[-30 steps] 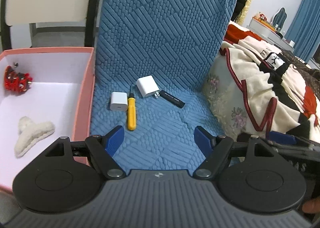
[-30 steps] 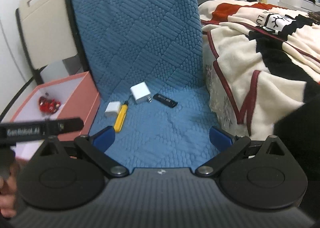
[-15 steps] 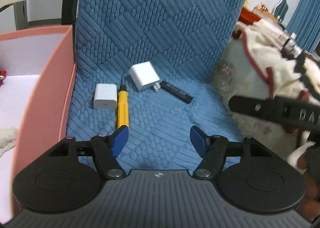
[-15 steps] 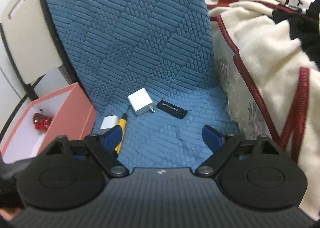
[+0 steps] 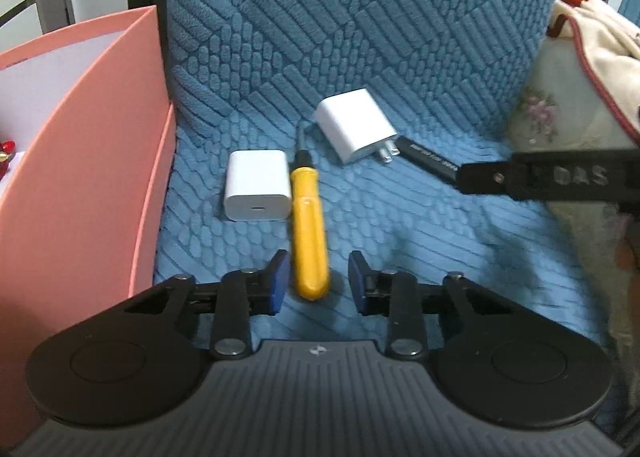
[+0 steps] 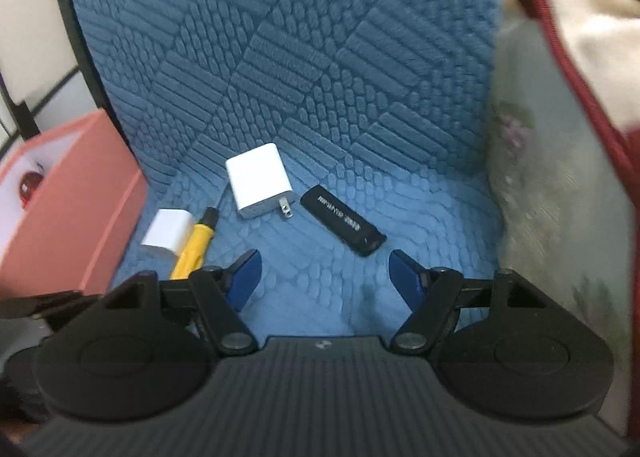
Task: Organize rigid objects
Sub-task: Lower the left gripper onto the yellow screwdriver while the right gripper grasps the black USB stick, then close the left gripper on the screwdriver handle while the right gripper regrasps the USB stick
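Observation:
On the blue quilted seat lie a yellow-handled screwdriver, a small white charger cube, a larger white plug adapter and a black USB stick. My left gripper is open, its blue pads on either side of the screwdriver handle's near end, not touching it. My right gripper is open and empty, just short of the USB stick. The screwdriver, cube and adapter also show in the right wrist view.
A pink box stands at the left of the seat, holding a red trinket. The seat's blue backrest rises behind the objects. A cream and red blanket lies on the right. Part of the right gripper crosses the left wrist view.
Both grippers moved forward and down toward the seat. The left jaws narrowed and now straddle the screwdriver handle. The right gripper came close to the USB stick.

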The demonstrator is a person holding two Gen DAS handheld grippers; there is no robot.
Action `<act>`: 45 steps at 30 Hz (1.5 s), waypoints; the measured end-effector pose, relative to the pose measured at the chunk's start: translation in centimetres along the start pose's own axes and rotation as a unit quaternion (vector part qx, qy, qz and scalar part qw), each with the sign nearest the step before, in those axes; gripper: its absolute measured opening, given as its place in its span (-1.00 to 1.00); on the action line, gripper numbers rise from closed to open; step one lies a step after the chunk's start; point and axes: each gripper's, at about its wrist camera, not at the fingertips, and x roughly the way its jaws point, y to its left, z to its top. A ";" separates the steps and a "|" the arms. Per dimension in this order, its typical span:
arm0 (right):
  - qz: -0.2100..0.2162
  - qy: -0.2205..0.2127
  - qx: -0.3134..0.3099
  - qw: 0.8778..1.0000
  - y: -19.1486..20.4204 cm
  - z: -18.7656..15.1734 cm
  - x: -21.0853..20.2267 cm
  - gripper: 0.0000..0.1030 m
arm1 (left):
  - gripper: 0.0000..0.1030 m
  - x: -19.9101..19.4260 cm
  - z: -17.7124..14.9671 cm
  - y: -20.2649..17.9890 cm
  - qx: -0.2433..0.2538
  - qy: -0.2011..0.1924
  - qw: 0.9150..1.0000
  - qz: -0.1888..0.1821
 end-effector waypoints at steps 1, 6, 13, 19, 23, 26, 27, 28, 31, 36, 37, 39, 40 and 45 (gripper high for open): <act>0.000 0.005 -0.008 1.000 0.0 0.2 0.9 0.37 | -0.37 0.2 0.0 0.2 -0.001 0.002 1.000 0.002; -0.019 0.029 -0.030 0.999 -0.6 1.1 4.4 0.28 | -0.54 0.7 -0.3 0.1 0.004 0.007 1.000 0.001; -0.031 0.031 -0.060 0.997 -0.7 1.3 6.0 0.12 | -0.58 1.0 -0.3 -0.1 0.016 0.008 1.000 0.008; -0.041 0.043 -0.052 0.997 -1.1 1.5 5.0 -0.30 | -0.59 0.8 -0.5 -0.1 0.014 0.011 1.000 0.012; -0.048 0.053 -0.046 0.996 -1.1 1.2 3.9 -0.40 | -0.60 0.5 -0.7 -0.1 0.012 0.014 1.000 0.010; -0.047 0.059 -0.029 0.997 -0.7 0.5 3.1 -0.47 | -0.60 0.1 -1.0 0.0 0.008 0.013 1.000 0.008; -0.046 0.060 -0.024 0.997 -0.6 0.0 2.7 -0.49 | -0.60 0.0 -1.1 -0.1 0.008 0.014 1.000 0.007; -0.045 0.062 -0.018 0.997 -0.6 -0.3 2.4 -0.50 | -0.60 -0.1 -1.3 -0.1 0.008 0.015 1.000 0.006; -0.043 0.064 0.001 0.997 -0.4 -1.0 1.2 -0.56 | -0.60 -0.7 -1.5 -0.1 0.005 0.014 1.000 0.000; -0.038 0.062 0.039 0.997 -0.2 -1.8 -0.4 -0.69 | -0.60 -1.7 -2.0 0.0 -0.003 0.019 1.000 -0.014; -0.037 0.062 0.045 0.996 -0.2 -2.2 -0.7 -0.69 | -0.60 -1.8 -2.3 -0.1 -0.002 0.021 1.000 -0.018; -0.029 0.061 0.068 0.995 -0.5 -2.5 -1.1 -0.74 | -0.60 -2.1 -2.6 -0.1 0.004 0.021 1.000 -0.021; -0.022 0.061 0.081 0.995 -0.8 -2.6 -1.4 -0.75 | -0.60 -2.3 -2.7 -0.1 0.006 0.022 1.000 -0.022; -0.015 0.064 0.100 0.993 -0.7 -3.1 -2.1 -0.80 | -0.60 -2.9 -3.2 0.1 0.001 0.027 0.999 -0.034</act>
